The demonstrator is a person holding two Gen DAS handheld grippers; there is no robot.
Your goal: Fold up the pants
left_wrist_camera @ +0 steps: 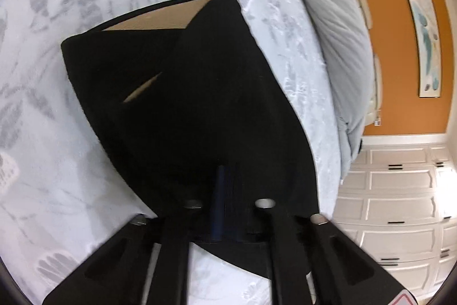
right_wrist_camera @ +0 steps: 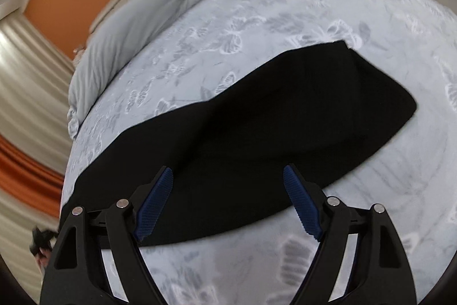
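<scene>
Black pants (left_wrist_camera: pixel 182 105) lie on a pale blue floral bedspread (left_wrist_camera: pixel 51 110). In the left wrist view a tan inner lining shows at the far waist opening and through a slit. My left gripper (left_wrist_camera: pixel 225 190) is shut on the near edge of the pants, with the cloth pinched between its blue pads. In the right wrist view the pants (right_wrist_camera: pixel 257 139) stretch from lower left to upper right. My right gripper (right_wrist_camera: pixel 228 179) is open, its blue pads (right_wrist_camera: pixel 300 202) spread just above the near edge of the cloth, holding nothing.
A bunched light blue duvet (left_wrist_camera: pixel 337 42) lies along the bed's far side, also in the right wrist view (right_wrist_camera: pixel 148 19). Behind it are an orange wall with a framed picture (left_wrist_camera: pixel 425 33) and white drawers (left_wrist_camera: pixel 400 205). Curtains (right_wrist_camera: pixel 25 93) hang at left.
</scene>
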